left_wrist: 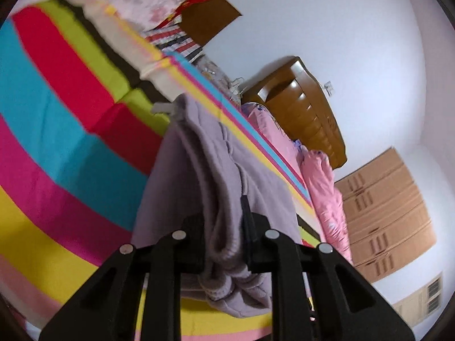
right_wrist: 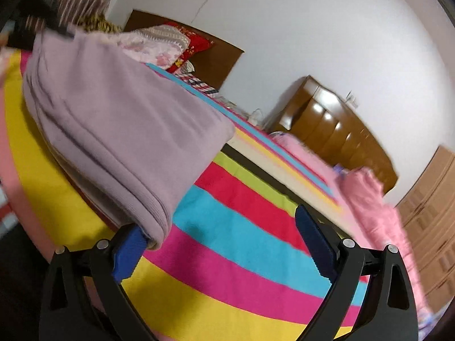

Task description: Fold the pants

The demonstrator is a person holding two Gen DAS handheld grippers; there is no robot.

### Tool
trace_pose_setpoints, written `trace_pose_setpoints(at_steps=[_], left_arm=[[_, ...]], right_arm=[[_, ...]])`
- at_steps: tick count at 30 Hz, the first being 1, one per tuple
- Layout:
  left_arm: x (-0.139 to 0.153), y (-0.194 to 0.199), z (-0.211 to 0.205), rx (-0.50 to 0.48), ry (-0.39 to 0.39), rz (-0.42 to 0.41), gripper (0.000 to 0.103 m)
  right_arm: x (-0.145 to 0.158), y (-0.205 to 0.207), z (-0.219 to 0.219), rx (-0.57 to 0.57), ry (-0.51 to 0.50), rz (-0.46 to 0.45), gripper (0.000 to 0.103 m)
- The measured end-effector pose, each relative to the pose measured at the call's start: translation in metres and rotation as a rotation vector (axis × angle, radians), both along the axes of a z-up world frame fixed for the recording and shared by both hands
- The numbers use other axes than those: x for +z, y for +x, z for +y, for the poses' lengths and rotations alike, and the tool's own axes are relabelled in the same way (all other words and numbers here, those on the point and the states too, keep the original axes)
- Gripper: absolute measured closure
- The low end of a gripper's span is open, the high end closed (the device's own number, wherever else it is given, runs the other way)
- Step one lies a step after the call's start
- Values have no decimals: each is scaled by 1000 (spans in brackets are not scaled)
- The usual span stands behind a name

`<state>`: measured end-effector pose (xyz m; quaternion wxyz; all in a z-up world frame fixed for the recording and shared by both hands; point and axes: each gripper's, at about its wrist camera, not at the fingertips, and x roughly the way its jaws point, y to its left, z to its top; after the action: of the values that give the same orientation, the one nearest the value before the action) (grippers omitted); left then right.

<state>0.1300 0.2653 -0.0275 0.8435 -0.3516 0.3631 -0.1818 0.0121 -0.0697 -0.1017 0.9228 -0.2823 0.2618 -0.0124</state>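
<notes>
- One pair of lilac pants (left_wrist: 210,187), folded over into thick layers, hanging up off the striped blanket (left_wrist: 57,130) that covers the bed.
- Left gripper (left_wrist: 226,244): tongs clamped tight on a bunched ribbed hem of the pants, several layers squeezed between them, more fabric flopping out below.
- Right gripper (right_wrist: 224,253): tongs wide apart, nothing between them. The folded edge of the pants (right_wrist: 113,125) sits right against its left blue pad (right_wrist: 128,253); can't tell if it's actually resting on it. The other pad (right_wrist: 315,241) is well clear.
- In the right wrist view the pants block most of the blanket's left side.
- Farther back along the blanket's far edge: a cream cloth (left_wrist: 128,37), a pale pink floral quilt (right_wrist: 148,47), a red cushion (right_wrist: 184,45), something striped (left_wrist: 173,39).
- Two pink bundles (left_wrist: 324,187) past the blanket's right edge.
- One dark wood headboard (right_wrist: 341,133) at the white wall, one light wood wardrobe (left_wrist: 386,213) beyond it.
</notes>
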Motion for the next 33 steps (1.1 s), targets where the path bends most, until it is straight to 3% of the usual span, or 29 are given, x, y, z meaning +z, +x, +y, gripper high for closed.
trace_pose_setpoints(at_steps=[3, 6, 8, 10, 11, 13, 14, 18, 20, 23, 24, 26, 28, 30, 33], left_arm=[[-11, 6, -1, 11, 27, 49, 84], [-35, 3, 11, 27, -32, 71, 82], [-39, -3, 19, 48, -24, 68, 75], [-30, -11, 21, 95, 32, 64, 66], [-21, -19, 22, 154, 90, 67, 48], [10, -42, 17, 290, 299, 26, 43], [24, -49, 9, 293, 346, -25, 40], [71, -57, -58, 72, 415, -217, 21], [69, -47, -91, -28, 471, -224, 19], [35, -28, -109, -100, 482, -106, 19], [12, -22, -105, -105, 489, -27, 21], [-11, -24, -95, -107, 507, -34, 35], [-15, -32, -82, -132, 458, -59, 38], [-16, -33, -73, -128, 417, -45, 50], [-19, -34, -69, -123, 407, -56, 51]], right_arm=[[-4, 2, -8, 2, 53, 20, 11], [-1, 0, -10, 37, 65, 28, 7], [3, -2, -15, 87, 132, 75, 7], [13, -5, -36, 154, 279, 143, 7], [18, -9, -47, 191, 365, 159, 7], [36, -13, -73, 276, 594, 175, 7], [42, -12, -78, 289, 647, 173, 7], [62, 16, -55, 409, 796, 216, 7], [61, 26, -23, 494, 785, 261, 7], [42, 32, 27, 625, 691, 394, 7], [25, 34, 44, 630, 629, 461, 6], [8, 26, 55, 651, 528, 434, 4], [6, 23, 56, 675, 482, 422, 4], [8, 26, 53, 679, 510, 438, 4], [15, 25, 52, 665, 526, 440, 5]])
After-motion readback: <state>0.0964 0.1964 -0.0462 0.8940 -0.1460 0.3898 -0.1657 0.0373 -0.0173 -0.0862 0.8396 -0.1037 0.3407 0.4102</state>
